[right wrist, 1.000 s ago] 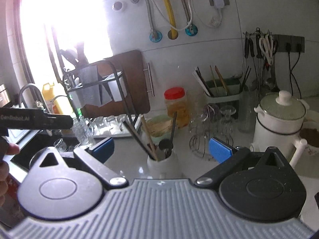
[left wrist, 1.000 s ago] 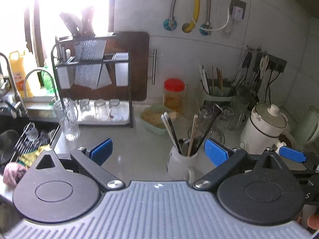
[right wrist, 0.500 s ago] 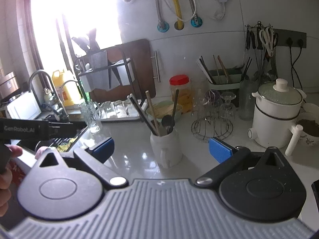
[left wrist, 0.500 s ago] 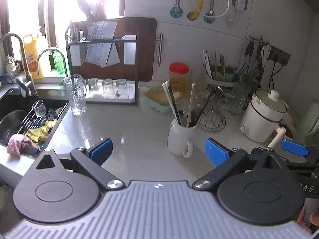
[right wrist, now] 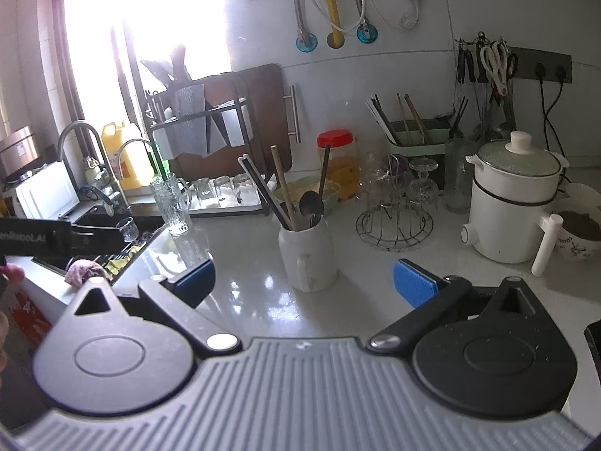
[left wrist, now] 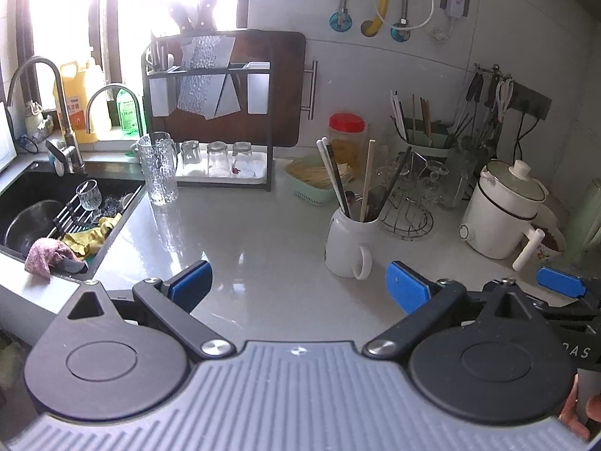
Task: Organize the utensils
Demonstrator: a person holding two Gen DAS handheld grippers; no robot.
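A white mug (left wrist: 347, 248) (right wrist: 310, 255) stands on the grey counter, stuffed with chopsticks (left wrist: 332, 176) (right wrist: 263, 191) and a dark spoon (right wrist: 311, 203). Against the back wall a green utensil holder (left wrist: 428, 137) (right wrist: 417, 139) carries more chopsticks. My left gripper (left wrist: 296, 285) is open and empty, short of the mug, which lies toward its right finger. My right gripper (right wrist: 304, 282) is open too, with nothing held; the mug sits just beyond its fingertips. The right gripper's blue fingertip (left wrist: 561, 282) shows at the right edge of the left wrist view.
A sink (left wrist: 56, 210) with cloths and a glass lies at the left, a glass pitcher (left wrist: 159, 173) beside it. A dish rack (left wrist: 210, 112) with glasses, a red-lidded jar (left wrist: 347, 133), a wire glass stand (right wrist: 394, 221) and a white pot (left wrist: 503, 206) ring the counter.
Both grippers have drawn back from the mug, so it looks smaller and farther. More of the counter and sink shows. Both stay open.
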